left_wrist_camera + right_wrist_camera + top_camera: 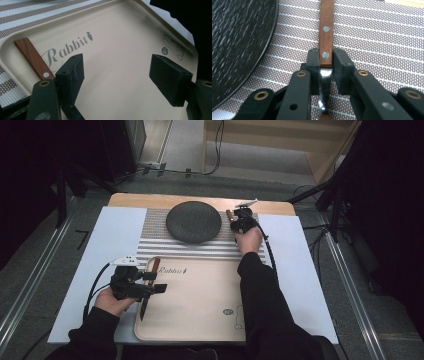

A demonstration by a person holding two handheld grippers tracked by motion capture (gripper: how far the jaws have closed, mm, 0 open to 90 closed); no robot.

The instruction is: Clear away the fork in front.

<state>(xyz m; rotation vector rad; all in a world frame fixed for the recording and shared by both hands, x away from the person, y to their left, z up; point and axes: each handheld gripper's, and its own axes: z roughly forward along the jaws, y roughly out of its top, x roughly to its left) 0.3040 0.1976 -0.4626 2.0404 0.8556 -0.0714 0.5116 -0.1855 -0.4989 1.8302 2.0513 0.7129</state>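
Note:
A wooden-handled knife point(155, 266) lies along the left side of the beige tray point(200, 320); its handle point(32, 57) shows just left of my left gripper's jaws. My left gripper point(155, 283) hovers over it, open, with bare tray between its jaws point(120, 72). To the right of the dark round plate point(193, 221), my right gripper point(236, 215) is shut on a second wooden-handled utensil point(326, 32) lying on the striped mat point(374, 37). Its jaws point(326, 59) clamp where the wood meets the shiny metal neck. That utensil's working end is hidden under the gripper.
The tray, printed "Rabbit" point(65, 48), sits at the front on a white sheet point(112, 235) over a wooden table. The plate's rim point(270, 37) lies close to the left of the held handle. Stands and cables flank the table at both sides.

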